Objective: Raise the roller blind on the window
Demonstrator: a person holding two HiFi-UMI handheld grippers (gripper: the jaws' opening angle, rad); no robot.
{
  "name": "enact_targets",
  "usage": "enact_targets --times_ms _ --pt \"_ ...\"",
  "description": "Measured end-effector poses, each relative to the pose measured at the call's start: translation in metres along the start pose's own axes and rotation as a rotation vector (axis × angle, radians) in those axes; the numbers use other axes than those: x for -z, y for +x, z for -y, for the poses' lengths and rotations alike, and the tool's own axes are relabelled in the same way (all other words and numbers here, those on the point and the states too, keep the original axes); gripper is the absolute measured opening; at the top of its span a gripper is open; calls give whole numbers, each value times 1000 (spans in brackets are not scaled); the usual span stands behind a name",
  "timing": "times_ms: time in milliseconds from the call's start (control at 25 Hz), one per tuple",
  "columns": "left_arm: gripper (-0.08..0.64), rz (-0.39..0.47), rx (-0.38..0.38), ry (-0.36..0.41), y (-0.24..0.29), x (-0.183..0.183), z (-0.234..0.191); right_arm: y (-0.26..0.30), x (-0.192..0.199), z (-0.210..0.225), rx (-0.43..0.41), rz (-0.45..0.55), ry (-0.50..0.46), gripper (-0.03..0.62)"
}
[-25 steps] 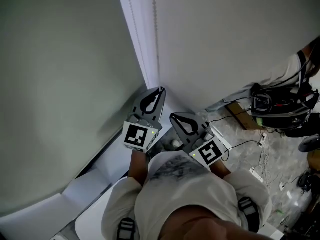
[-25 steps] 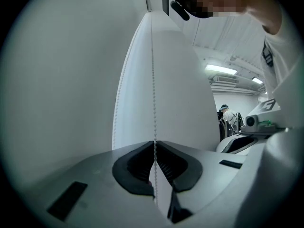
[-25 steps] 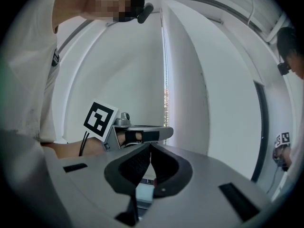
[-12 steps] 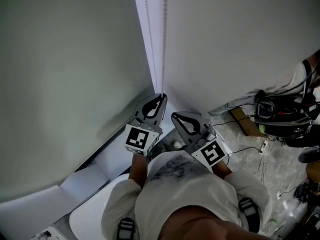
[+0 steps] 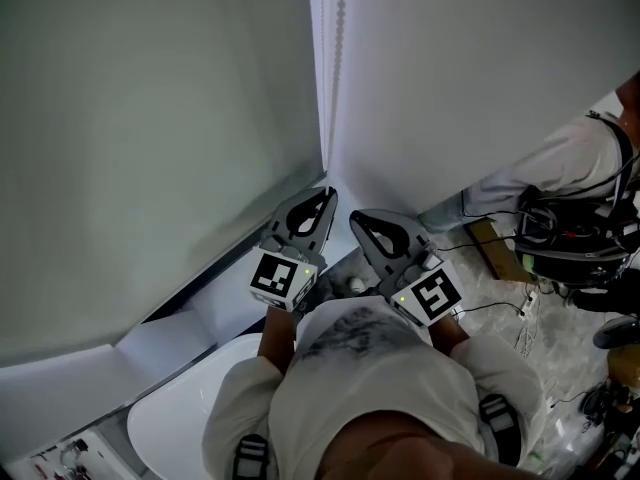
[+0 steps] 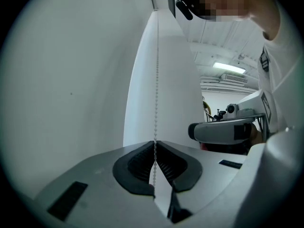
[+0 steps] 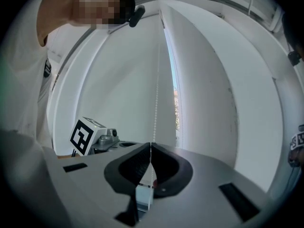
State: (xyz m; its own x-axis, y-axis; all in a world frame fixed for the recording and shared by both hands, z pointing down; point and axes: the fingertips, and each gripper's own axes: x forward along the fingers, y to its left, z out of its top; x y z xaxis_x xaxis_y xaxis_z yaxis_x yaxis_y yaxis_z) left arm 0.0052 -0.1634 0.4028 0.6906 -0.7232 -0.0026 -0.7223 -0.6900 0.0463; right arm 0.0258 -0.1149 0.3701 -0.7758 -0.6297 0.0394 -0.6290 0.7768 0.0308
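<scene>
Plainly, left tongs [image 6: 155, 143] and right tongs [image 7: 150, 145] each pinch the bead chain [image 6: 156, 80].

Roller blind [image 5: 150, 118]: plain pale grey-green. Bead chain [image 6: 156, 80]: white, beaded. Wall [image 5: 480, 68]: white. Left gripper [image 5: 325, 194] and right gripper [image 5: 356, 219]: grey bodies, black ribbed pads. Marker cubes [image 5: 277, 275]: black-and-white square patterns. Shirt [image 5: 370, 388]: white, grey mottled print.
</scene>
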Motion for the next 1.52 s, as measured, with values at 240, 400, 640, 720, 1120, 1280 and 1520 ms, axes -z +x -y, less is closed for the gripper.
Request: enact_targets --times_ms 240,400,640,720,1120,1280,1520 --pt "15 -6 -1 -1 -9 0 6 7 -25 -2 -28 12 -16 63" --pt "15 -1 -6 9 -11 1 9 13 -56 -3 -56 56 -28 63" --pt "15 4 -5 -3 -24 1 9 20 -81 -10 -85 58 -1 92" --pt "15 7 -5 -3 -27 1 9 21 -93 -10 -86 74 -4 111" --pt "15 16 17 -7 -32 2 13 27 -166 -13 -100 187 -47 132" --pt "15 4 19 2 -30 10 12 36 -174 -4 -89 182 -48 132" --pt "15 6 23 -8 -35 -1 20 41 -188 -8 -103 168 -48 105"
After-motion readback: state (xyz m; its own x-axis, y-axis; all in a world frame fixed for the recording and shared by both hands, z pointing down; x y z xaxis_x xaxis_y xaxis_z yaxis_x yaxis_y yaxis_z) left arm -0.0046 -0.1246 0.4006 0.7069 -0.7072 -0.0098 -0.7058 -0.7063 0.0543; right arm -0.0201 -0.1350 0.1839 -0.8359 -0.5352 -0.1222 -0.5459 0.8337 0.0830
